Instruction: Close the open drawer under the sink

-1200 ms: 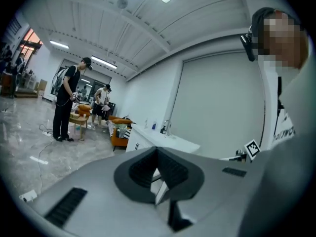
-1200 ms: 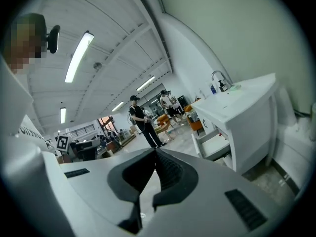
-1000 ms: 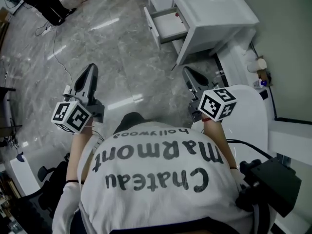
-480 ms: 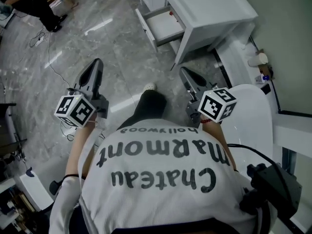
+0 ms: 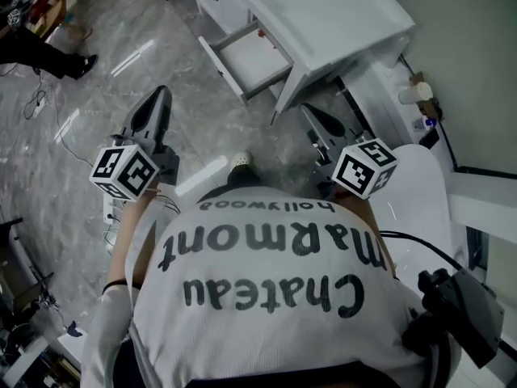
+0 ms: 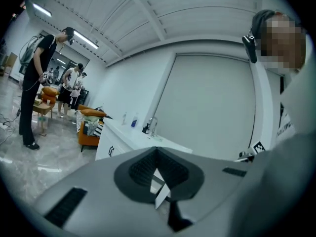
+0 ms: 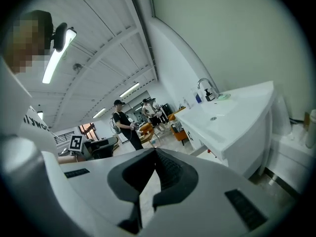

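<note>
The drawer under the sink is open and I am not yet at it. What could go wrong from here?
1. The drawer juts out over the floor ahead; the shoe may hit its corner.
2. The left gripper and the right gripper both have shut jaws; a narrow tip pushing off centre may skew the drawer or slip off its front.

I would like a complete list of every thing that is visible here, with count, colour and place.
sink cabinet: one, white, top centre, by wall
open drawer: one, white, pulled from cabinet front
marble floor: one, grey, left half
armchair: one, orange, beyond cabinet
standing bystanders: about three, mostly dark clothes, far room
person's white printed shirt: one, bottom centre
left gripper: one, grey, shut, empty, lower left
right gripper: one, grey, shut, empty, below cabinet
</note>
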